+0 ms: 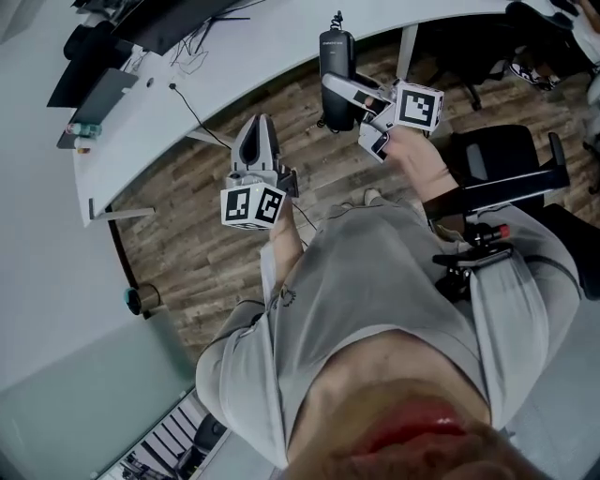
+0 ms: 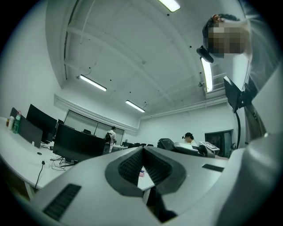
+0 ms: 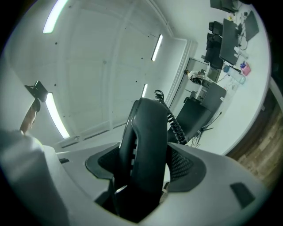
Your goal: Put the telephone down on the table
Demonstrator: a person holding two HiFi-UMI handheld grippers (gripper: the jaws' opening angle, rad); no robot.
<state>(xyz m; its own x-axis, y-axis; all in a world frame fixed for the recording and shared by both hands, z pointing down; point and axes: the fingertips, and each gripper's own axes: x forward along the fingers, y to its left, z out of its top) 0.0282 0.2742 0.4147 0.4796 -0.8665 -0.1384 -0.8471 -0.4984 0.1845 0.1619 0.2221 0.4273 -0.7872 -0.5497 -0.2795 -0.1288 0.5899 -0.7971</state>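
Note:
In the head view my right gripper point(image 1: 349, 94) is shut on a black telephone handset point(image 1: 336, 66), held over the wood floor just short of the curved white table point(image 1: 281, 47). The right gripper view shows the handset point(image 3: 143, 145) upright between the pads point(image 3: 188, 163) of the right gripper point(image 3: 145, 165), with its coiled cord point(image 3: 175, 124) trailing off behind. My left gripper point(image 1: 255, 127) is lower and to the left, below the table's edge, pointing at it. In its own view the left gripper point(image 2: 143, 149) is shut with nothing between the jaws.
Black monitors point(image 1: 141, 23) and a thin cable point(image 1: 187, 105) lie on the table's far left, with small bottles point(image 1: 80, 129) near its end. A white table leg point(image 1: 406, 47) stands behind the handset. A black office chair point(image 1: 511, 169) is at my right.

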